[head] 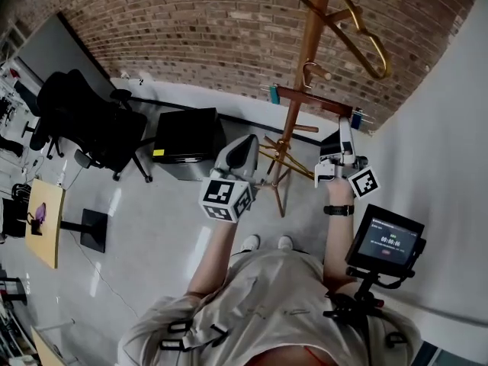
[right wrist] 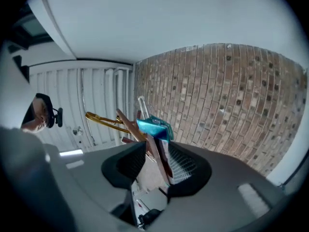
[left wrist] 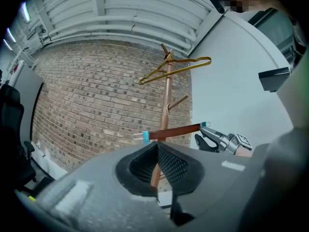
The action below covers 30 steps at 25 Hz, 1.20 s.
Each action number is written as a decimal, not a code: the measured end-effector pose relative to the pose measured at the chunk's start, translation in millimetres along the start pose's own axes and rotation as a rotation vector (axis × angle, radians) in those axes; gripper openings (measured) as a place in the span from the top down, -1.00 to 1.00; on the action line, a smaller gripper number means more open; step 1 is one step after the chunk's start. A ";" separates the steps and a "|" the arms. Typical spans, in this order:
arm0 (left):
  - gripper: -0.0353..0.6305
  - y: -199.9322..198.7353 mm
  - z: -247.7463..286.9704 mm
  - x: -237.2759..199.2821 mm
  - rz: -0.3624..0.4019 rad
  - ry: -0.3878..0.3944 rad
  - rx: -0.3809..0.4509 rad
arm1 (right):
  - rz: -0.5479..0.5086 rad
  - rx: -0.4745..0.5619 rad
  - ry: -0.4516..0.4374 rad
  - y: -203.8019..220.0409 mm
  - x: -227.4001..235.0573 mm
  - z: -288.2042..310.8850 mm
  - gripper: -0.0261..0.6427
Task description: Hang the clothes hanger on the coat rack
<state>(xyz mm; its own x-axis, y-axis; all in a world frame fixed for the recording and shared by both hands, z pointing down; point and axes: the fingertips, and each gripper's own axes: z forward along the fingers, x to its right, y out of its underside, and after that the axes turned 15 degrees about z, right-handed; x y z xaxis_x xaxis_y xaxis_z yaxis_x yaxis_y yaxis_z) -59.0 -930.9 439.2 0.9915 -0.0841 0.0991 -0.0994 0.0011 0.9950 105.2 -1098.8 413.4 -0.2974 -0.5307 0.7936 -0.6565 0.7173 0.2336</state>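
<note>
A wooden coat rack (head: pixel 309 44) stands in front of a brick wall. A gold wire hanger (head: pixel 366 40) hangs near its top. Lower down, a brown wooden hanger (head: pixel 309 97) with teal clips hangs by its hook on a peg, its bar roughly level. My right gripper (head: pixel 345 128) is at the bar's right end. In the right gripper view the bar (right wrist: pixel 154 149) and a teal clip (right wrist: pixel 154 127) lie between the spread jaws, with a gap on the left side. My left gripper (head: pixel 248 147) hovers left of the pole (left wrist: pixel 166 95), jaws drawn almost together on nothing.
A black office chair (head: pixel 84 120) and a black cabinet (head: pixel 187 139) stand on the floor to the left of the rack. A white wall (head: pixel 450 128) runs close on the right. A small screen (head: pixel 385 242) on a stand sits by my right arm.
</note>
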 end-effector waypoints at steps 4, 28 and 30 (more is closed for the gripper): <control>0.90 5.1 8.3 0.8 -0.023 0.041 -0.009 | -0.050 -0.006 0.080 3.9 11.7 -11.5 0.53; 0.89 -33.4 -112.9 116.7 0.112 0.384 0.139 | -1.101 -0.343 0.514 148.1 -150.0 -143.9 0.74; 0.89 -34.7 -139.8 133.0 0.118 0.378 0.135 | -1.116 -0.355 0.505 161.0 -170.4 -171.0 0.74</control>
<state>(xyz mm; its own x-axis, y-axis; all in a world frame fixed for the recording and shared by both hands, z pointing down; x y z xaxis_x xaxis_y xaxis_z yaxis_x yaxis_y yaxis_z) 88.1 -802.9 418.8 0.9310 0.2804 0.2336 -0.1997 -0.1442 0.9692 168.8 -815.6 411.8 0.6408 -0.7472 0.1761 -0.1344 0.1166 0.9840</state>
